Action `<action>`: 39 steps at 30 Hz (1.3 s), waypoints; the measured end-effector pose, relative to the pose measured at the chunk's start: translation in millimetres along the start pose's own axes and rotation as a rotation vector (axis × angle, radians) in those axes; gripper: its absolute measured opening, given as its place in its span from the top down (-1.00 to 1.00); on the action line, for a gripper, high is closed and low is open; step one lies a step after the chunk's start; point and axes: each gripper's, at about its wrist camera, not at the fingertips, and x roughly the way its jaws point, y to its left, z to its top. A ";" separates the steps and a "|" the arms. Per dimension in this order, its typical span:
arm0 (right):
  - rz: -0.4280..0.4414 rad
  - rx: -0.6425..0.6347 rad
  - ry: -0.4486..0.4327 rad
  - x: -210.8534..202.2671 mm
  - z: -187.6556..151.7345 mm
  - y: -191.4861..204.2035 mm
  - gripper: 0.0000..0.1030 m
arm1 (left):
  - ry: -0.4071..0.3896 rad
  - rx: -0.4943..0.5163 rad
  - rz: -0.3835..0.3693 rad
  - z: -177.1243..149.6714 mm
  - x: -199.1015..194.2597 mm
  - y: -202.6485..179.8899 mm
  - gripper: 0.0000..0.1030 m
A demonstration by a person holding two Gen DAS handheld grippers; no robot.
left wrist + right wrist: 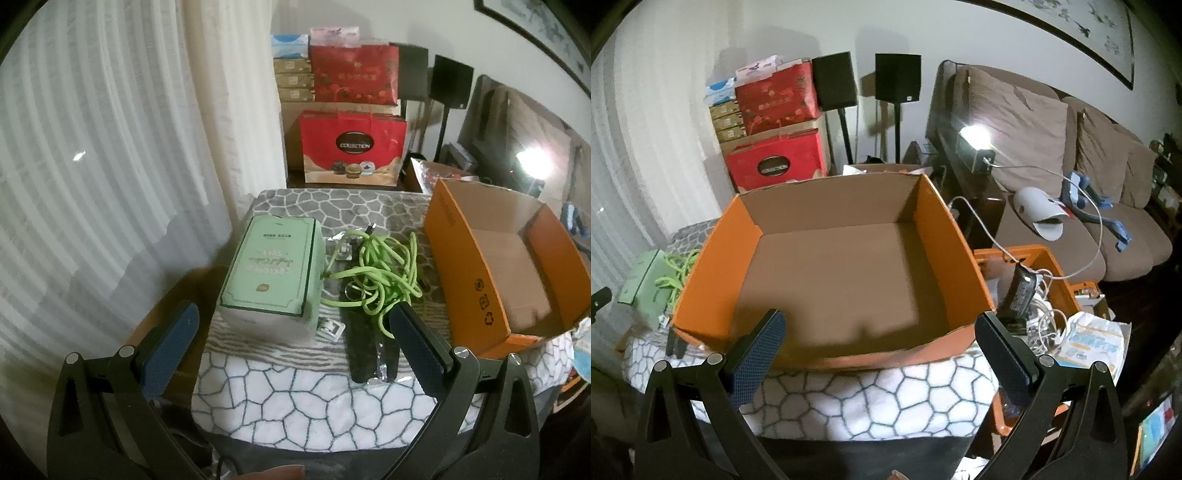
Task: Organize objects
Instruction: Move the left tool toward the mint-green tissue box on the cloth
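A pale green box (271, 275) lies on the patterned cloth of the table (295, 398). Right of it is a tangled green cord (373, 275), a flat black packet (369, 343) and a small white item (330, 327). An orange cardboard box (495, 266) stands open and empty at the right; it fills the right wrist view (834, 266). My left gripper (295, 343) is open, hovering in front of the green box. My right gripper (881, 350) is open at the orange box's near rim. The green box (642, 284) and cord (677, 271) show at the left there.
White curtains (92, 184) hang at the left. Red gift boxes (351, 147) are stacked behind the table. Black speakers (897, 75) stand by the wall. A brown sofa (1071, 166) and an orange crate with cables (1034, 295) are at the right.
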 end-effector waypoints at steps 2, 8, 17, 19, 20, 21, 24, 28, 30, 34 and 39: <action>-0.007 0.004 0.000 1.0 1.2 -4.1 -1.00 | -0.001 0.001 0.003 0.9 1.4 0.9 -1.00; -0.012 0.024 -0.003 3.8 4.3 -16.9 -1.00 | 0.000 -0.002 0.008 4.7 5.2 3.4 -1.00; -0.024 0.035 -0.004 5.7 10.3 -28.7 -1.00 | 0.006 -0.014 -0.016 11.0 11.9 7.8 -1.00; -0.032 0.036 -0.003 7.0 12.9 -32.5 -1.00 | 0.006 -0.019 -0.025 13.6 14.8 10.6 -1.00; -0.035 0.036 -0.002 8.0 14.5 -34.6 -1.00 | 0.006 -0.020 -0.025 14.4 15.9 11.1 -1.00; -0.039 0.038 -0.001 9.2 16.0 -37.4 -1.00 | 0.005 -0.020 -0.025 15.3 17.3 12.1 -1.00; -0.053 0.045 0.001 12.8 21.1 -48.2 -1.00 | 0.005 -0.015 -0.012 19.1 24.1 15.7 -1.00; -0.088 0.049 0.008 20.6 29.6 -65.9 -0.99 | 0.006 -0.011 -0.003 20.4 34.0 21.4 -1.00; -0.115 0.046 0.021 26.4 33.6 -74.2 -0.95 | 0.013 -0.013 -0.003 21.8 40.0 24.6 -1.00; -0.147 0.035 0.062 42.9 39.7 -89.4 -0.69 | 0.035 -0.012 -0.008 21.8 52.6 27.8 -1.00; -0.149 0.036 0.131 70.0 40.4 -105.9 -0.41 | 0.058 0.002 -0.026 22.3 67.1 28.1 -1.00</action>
